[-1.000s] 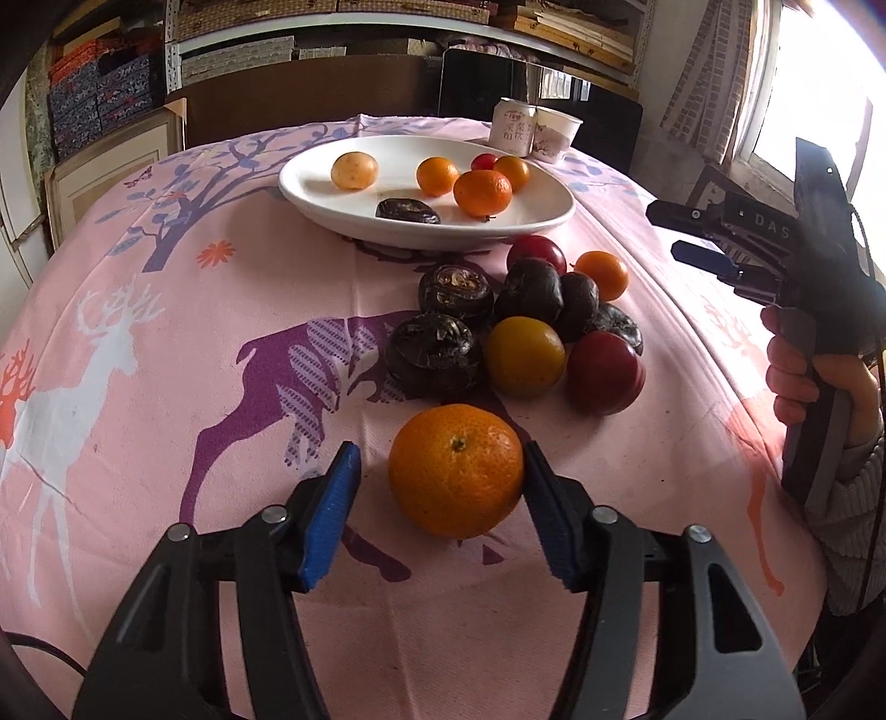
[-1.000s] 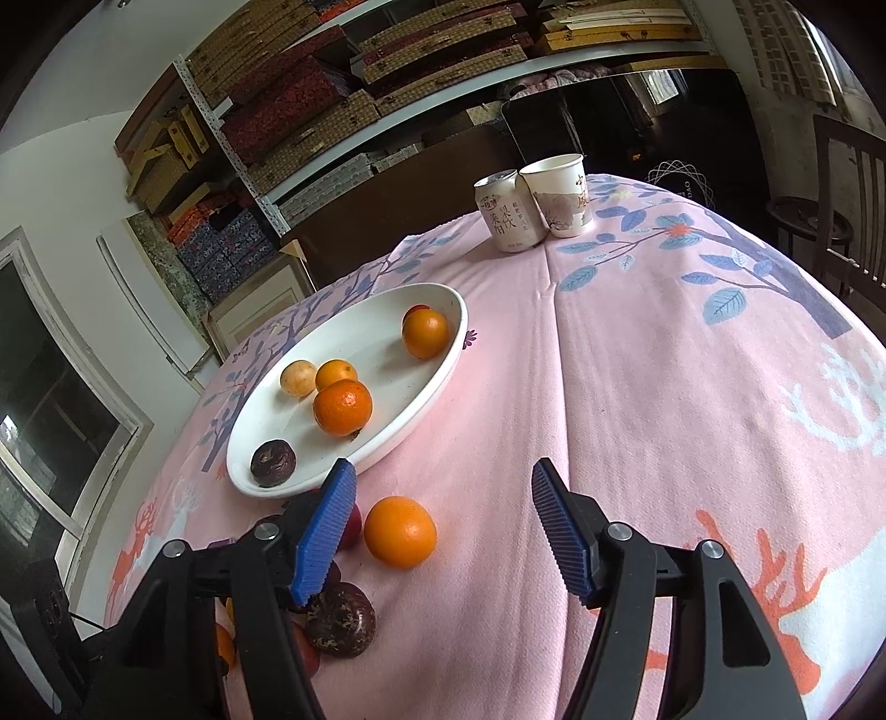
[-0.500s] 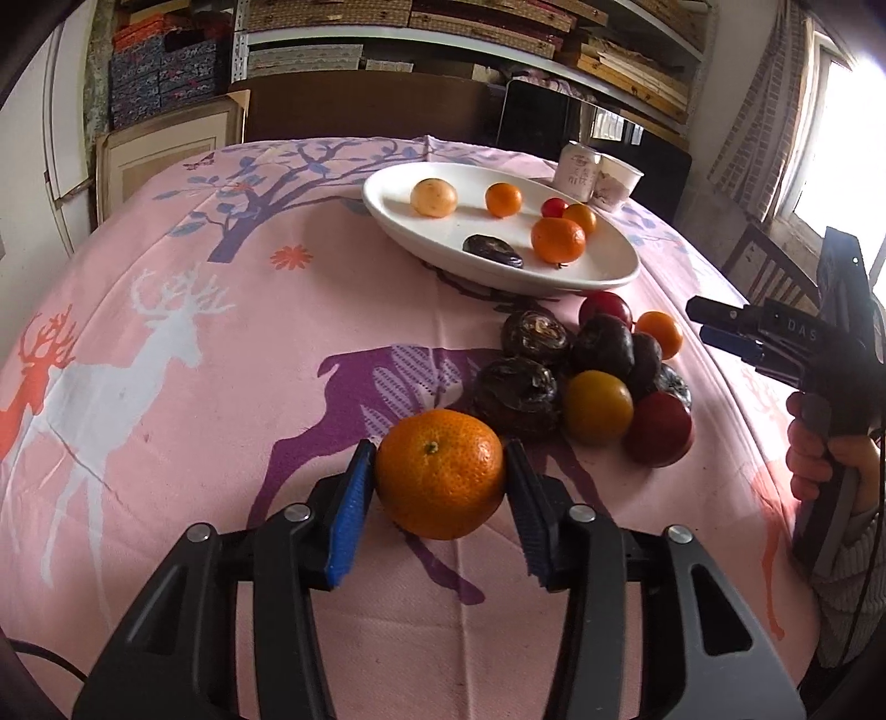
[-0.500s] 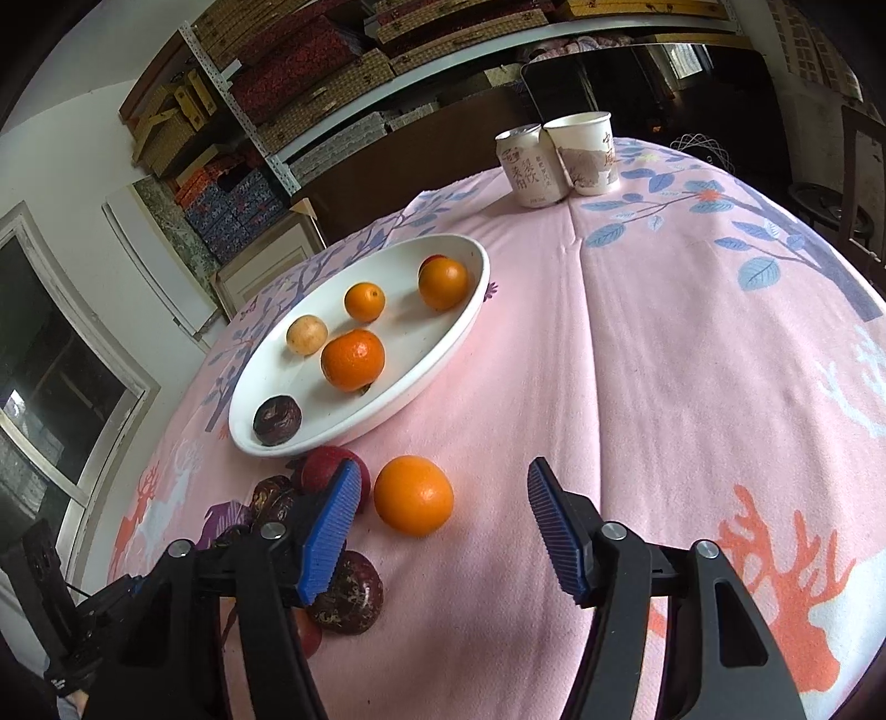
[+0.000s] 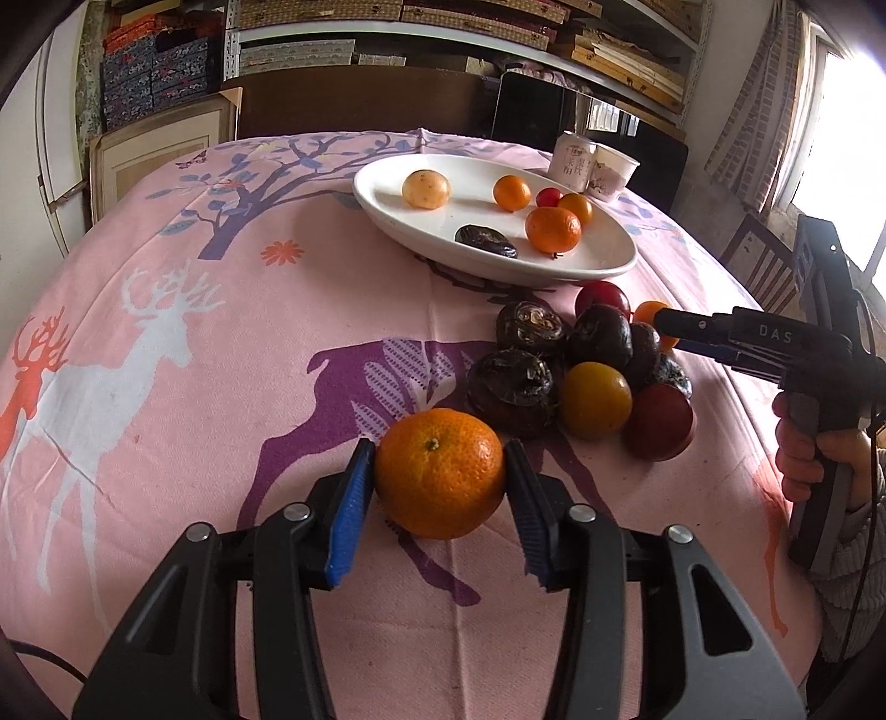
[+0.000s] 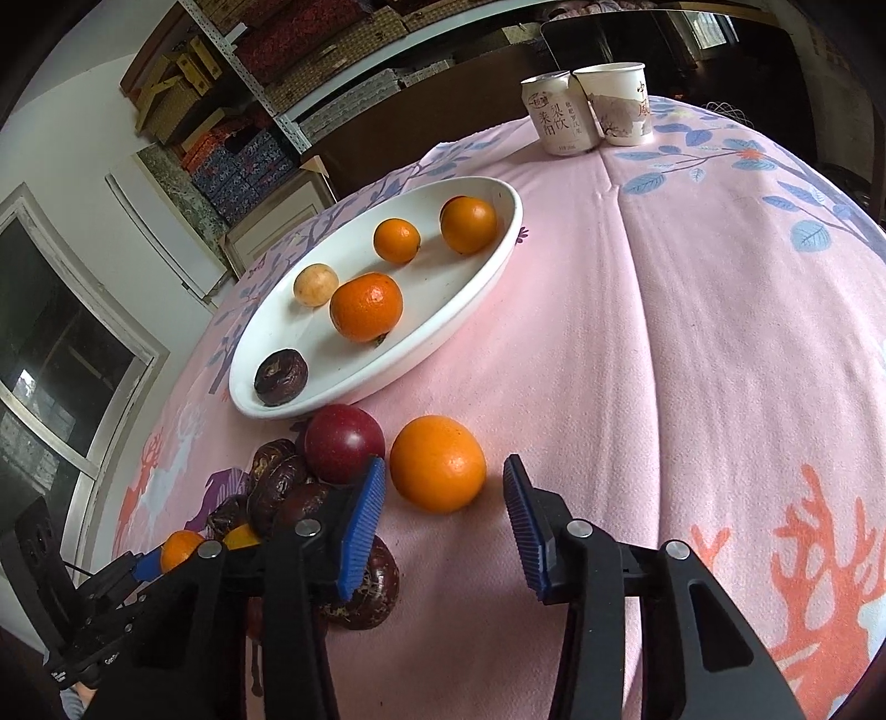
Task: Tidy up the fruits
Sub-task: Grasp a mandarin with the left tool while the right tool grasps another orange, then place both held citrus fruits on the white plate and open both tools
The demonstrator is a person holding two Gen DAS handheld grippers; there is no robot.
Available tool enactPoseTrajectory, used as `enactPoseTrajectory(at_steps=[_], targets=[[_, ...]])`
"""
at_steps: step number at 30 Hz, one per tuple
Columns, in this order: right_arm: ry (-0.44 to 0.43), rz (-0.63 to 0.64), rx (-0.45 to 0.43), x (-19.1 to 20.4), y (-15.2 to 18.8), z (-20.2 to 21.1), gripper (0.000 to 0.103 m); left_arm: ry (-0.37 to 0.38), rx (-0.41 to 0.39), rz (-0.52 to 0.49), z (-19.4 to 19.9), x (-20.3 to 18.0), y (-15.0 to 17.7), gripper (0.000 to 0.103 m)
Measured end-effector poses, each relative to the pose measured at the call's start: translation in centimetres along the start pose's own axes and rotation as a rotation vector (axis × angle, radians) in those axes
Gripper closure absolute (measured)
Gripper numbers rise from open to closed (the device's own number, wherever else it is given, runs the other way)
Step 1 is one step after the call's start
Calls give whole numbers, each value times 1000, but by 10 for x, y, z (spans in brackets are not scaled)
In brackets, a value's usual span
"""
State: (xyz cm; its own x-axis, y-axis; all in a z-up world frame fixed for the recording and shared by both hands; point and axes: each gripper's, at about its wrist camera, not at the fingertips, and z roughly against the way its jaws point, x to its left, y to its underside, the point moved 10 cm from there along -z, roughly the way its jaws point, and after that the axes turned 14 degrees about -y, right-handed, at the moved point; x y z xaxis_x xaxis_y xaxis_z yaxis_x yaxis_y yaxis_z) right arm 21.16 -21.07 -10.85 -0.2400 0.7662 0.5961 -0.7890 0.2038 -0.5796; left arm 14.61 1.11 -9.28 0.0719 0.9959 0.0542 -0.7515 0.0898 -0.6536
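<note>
My left gripper [image 5: 440, 490] is shut on a large orange mandarin [image 5: 440, 473] and holds it just above the pink cloth. A heap of dark, red and yellow fruits [image 5: 587, 365] lies just beyond it. A white oval plate [image 5: 609, 260] further back holds several oranges, a pale fruit and a dark fruit. My right gripper [image 6: 443, 523] is open, its fingers either side of a loose orange [image 6: 437, 462] next to the heap [image 6: 288, 487], below the plate [image 6: 498, 260]. In the left wrist view the right gripper [image 5: 681, 327] reaches over the heap's right side.
A drink can [image 6: 556, 116] and a paper cup [image 6: 614, 102] stand at the table's far edge behind the plate. Shelves with boxes [image 5: 387, 33] and a dark chair line the wall. A wooden chair [image 5: 758, 266] stands at the right.
My left gripper closed on the large mandarin and lifted it a little. My right gripper moved down toward the loose orange beside the heap.
</note>
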Motion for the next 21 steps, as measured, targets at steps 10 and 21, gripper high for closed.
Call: enactPoseTrajectory(at_steps=[10,21], targets=[[11,41,-55,5,-5,14,67,14,-21,-4,1,-7,-8,58],[44,120,-255,31,-68,65,67,-55,-152,56,-4,-3,-135,58]])
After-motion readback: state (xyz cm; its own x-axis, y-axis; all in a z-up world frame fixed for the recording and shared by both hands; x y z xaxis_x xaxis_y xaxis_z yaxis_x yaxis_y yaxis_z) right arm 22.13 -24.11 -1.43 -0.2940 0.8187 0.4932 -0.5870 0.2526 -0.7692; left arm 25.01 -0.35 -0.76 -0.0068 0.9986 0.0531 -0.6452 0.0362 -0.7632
